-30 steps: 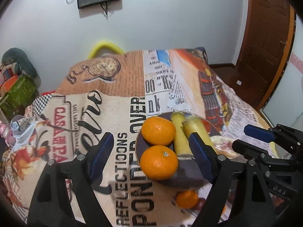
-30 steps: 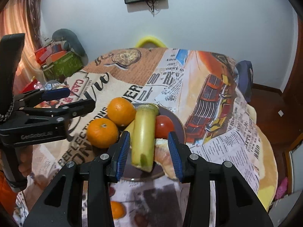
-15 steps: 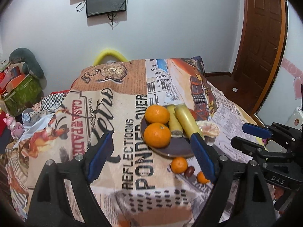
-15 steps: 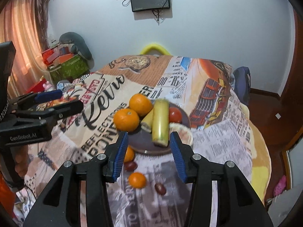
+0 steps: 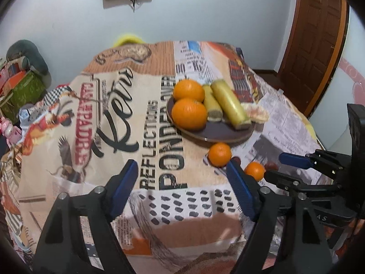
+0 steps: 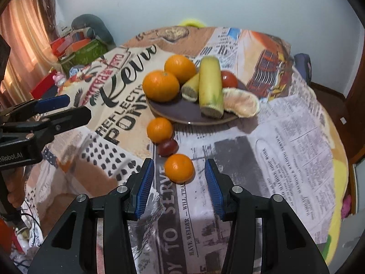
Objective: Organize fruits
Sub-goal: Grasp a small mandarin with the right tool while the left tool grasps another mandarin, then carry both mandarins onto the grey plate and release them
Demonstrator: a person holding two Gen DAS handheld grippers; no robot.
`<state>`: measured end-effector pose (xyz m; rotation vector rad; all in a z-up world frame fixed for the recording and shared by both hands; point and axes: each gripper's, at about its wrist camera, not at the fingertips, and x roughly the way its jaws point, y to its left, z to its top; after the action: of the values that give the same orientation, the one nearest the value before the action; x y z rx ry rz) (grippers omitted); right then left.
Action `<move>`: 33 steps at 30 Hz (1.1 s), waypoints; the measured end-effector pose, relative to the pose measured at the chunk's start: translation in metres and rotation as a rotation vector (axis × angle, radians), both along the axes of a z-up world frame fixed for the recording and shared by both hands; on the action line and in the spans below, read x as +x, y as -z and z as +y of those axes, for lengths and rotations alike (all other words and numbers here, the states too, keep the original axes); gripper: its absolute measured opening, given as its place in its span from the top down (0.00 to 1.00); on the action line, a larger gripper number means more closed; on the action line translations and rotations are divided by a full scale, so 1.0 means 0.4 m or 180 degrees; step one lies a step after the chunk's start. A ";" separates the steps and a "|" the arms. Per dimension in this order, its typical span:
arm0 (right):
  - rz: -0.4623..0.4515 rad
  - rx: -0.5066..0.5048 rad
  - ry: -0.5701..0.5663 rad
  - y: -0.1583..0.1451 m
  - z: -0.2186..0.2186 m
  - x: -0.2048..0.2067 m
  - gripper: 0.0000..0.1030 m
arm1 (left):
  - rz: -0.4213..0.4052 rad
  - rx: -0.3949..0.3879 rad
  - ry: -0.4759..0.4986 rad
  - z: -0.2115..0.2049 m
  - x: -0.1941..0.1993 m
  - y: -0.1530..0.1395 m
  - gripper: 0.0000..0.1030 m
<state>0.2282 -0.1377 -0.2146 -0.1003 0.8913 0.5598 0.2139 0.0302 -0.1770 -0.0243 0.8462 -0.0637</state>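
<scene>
A dark plate (image 6: pixel 182 117) on the printed tablecloth holds two big oranges (image 6: pixel 160 85), two yellow banana pieces (image 6: pixel 211 86), a red tomato (image 6: pixel 229 79) and a peeled citrus piece (image 6: pixel 243 104). In front of the plate lie a small orange (image 6: pixel 159 129), a dark red fruit (image 6: pixel 168 147) and another small orange (image 6: pixel 179 167). My right gripper (image 6: pixel 179 189) is open and empty, with this nearest orange just ahead between its fingertips. My left gripper (image 5: pixel 182 190) is open and empty above the table's near edge, left of the loose fruit (image 5: pixel 219 154).
The round table (image 6: pixel 296 148) drops off at its near and right edges. Boxes and toys (image 6: pixel 77 48) are piled at the left by a curtain. A yellow chair back (image 5: pixel 129 38) stands behind the table. A wooden door (image 5: pixel 314 34) is at the right.
Both grippers have pulled back from the plate toward the table's near edge. The right gripper has come down behind the nearest small orange. The loose fruits have come into view.
</scene>
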 end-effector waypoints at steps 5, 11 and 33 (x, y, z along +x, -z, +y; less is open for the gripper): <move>0.0069 -0.0059 -0.0085 0.033 0.014 0.019 0.59 | 0.0168 -0.0120 0.0028 0.002 0.031 0.050 0.37; 0.0155 -0.0139 -0.0187 0.073 0.036 0.035 0.60 | 0.0252 -0.0188 0.0127 -0.019 0.062 0.077 0.46; 0.0003 0.0115 0.0071 0.021 -0.072 0.067 0.69 | 0.0474 -0.0180 0.0291 -0.127 0.181 0.150 0.59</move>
<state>0.2549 -0.1667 -0.2231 -0.0572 0.8819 0.5550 0.2862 -0.0207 -0.2368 -0.0440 0.9941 -0.1735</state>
